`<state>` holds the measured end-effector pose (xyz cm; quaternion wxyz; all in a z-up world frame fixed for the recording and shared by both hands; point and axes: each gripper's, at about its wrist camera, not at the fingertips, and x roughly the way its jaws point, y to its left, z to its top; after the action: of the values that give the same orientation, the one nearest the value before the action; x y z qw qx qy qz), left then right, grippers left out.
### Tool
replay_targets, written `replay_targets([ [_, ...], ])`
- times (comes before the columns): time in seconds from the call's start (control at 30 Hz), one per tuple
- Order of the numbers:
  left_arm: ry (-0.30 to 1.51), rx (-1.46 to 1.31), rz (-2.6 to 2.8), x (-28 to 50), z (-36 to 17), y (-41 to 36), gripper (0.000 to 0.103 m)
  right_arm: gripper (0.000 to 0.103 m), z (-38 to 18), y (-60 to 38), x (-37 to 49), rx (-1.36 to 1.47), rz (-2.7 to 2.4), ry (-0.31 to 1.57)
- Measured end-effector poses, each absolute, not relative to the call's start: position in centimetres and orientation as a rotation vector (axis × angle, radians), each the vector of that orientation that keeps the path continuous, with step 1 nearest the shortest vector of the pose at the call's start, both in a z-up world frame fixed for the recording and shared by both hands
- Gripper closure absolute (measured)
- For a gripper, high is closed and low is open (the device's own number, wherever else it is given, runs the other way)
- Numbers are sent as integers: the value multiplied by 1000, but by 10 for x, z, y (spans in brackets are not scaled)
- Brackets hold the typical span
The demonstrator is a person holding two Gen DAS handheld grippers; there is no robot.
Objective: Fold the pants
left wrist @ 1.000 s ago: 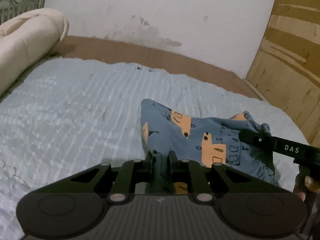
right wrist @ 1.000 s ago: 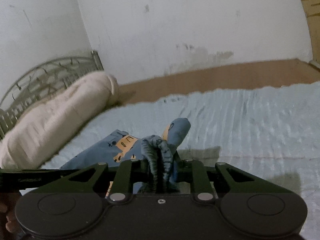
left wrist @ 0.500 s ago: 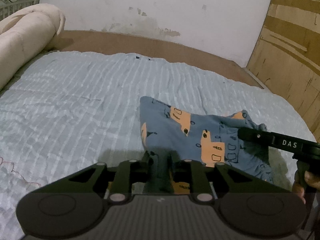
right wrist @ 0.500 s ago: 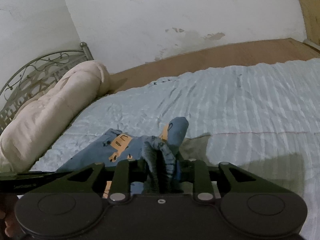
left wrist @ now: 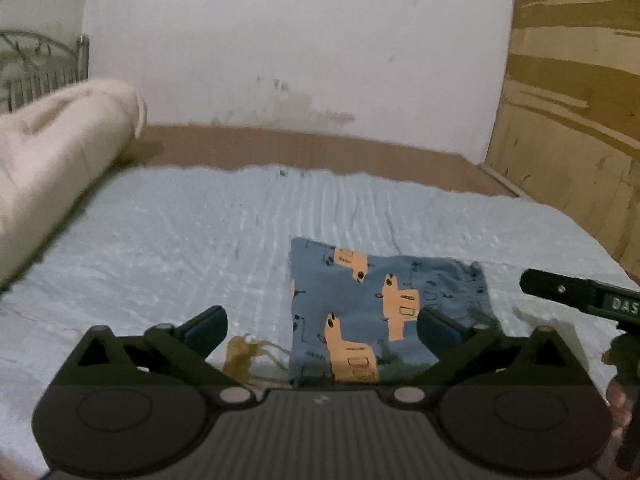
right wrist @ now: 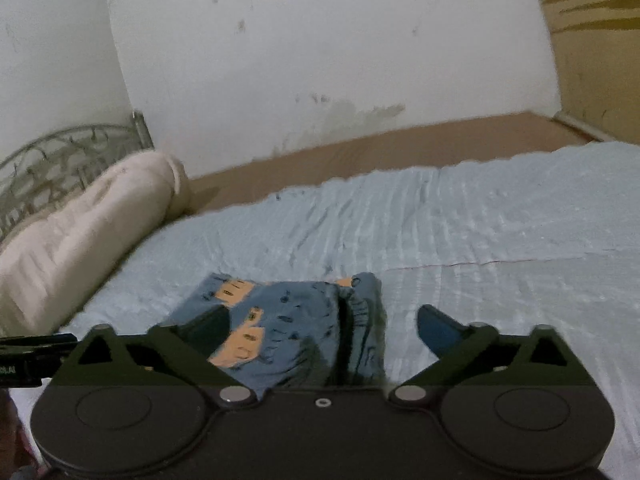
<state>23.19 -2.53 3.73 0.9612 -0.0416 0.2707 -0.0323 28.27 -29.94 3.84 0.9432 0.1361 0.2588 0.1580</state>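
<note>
The pants [left wrist: 384,312] lie folded into a compact blue rectangle on the pale bedspread [left wrist: 180,248], seen from my left wrist view. My left gripper [left wrist: 320,326] has just been opening and now stands wide, nothing pinched; the fabric sits below the jaws. I judge the fold done, so I back straight off without snagging the edge.

From the right wrist view, the pants [right wrist: 288,328] rest flat, ribbed waistband toward me. My right gripper [right wrist: 324,326] has just been opening too, jaws wide and empty. I lift clear before moving sideways.
</note>
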Motion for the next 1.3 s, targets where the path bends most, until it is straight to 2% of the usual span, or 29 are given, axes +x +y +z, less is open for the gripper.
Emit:
replay_targets([
  [0.3,470,-46,-54,134,37,-24,1,1,57,-291,163,228,302,423],
  [0.6,441,-42,-40,70,19,-17,1,1,47,-277,76,186,203,350],
  [1.3,448,-57,-28,61,9,-12,1,1,38,-263,48,94,171,312],
])
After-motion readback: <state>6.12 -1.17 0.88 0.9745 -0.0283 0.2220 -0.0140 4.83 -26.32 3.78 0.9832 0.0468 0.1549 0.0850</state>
